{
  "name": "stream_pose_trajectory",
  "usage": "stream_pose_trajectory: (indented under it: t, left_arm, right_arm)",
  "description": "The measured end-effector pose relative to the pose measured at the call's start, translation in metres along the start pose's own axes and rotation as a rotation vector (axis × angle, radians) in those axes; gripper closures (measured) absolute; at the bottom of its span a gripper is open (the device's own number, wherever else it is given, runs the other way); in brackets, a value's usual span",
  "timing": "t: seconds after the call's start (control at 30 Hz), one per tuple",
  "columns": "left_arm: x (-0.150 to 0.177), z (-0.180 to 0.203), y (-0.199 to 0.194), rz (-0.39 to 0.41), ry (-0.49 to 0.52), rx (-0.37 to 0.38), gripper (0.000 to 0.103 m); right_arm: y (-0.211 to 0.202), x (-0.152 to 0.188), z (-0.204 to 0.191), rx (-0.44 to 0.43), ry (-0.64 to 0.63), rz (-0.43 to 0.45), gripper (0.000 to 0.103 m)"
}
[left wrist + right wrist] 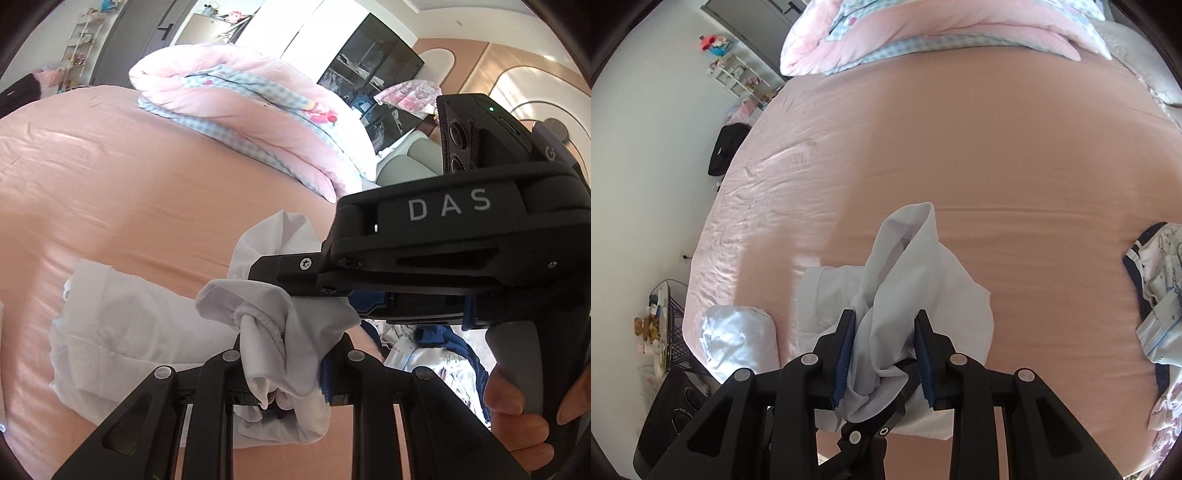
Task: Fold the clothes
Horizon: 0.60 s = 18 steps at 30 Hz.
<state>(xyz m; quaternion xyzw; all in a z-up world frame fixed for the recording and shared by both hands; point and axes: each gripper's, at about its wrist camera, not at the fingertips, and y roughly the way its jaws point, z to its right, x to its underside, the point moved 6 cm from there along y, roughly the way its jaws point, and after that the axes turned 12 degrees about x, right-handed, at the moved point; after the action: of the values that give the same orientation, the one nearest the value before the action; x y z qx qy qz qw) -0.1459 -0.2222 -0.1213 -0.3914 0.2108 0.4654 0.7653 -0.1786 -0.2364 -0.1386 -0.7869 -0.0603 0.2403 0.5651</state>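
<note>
Pink quilt, black backpack

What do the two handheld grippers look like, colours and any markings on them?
Both are matte black plastic with round silver rivets on the linkages. The right gripper has ridged blue pads on its fingers. Its body carries white "DAS" lettering, a grey handle and a small green light.

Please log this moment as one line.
left gripper: shut on white garment | right gripper: shut on same garment | bed: beneath
</note>
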Motion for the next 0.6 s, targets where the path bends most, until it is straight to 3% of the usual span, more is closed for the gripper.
stream_pose_trajectory:
  t: [0.07,0.13,0.33,0.6]
  left_arm:
    - [-0.017,-0.008,-0.022,0.016,-0.018,-0.011,0.084]
    - [-0.01,-0.011,-0.028,0.023,-0.018,-0.03,0.084]
    - [0.011,-0.004,-0.029,0.048,-0.058,-0.063,0.084]
    - [0.016,-0.007,-0.021,0.023,-0.001,-0.176,0.084]
  right_arm:
    - [0.004,0.0,-0.016,-0.004,-0.027,-0.008,0.073]
    - [0.008,0.001,-0.028,-0.002,-0.051,-0.014,0.073]
    - [0.022,0.006,-0.055,0.005,-0.103,-0.032,0.073]
    - [0.047,0.011,-0.074,-0.013,-0.132,-0.072,0.073]
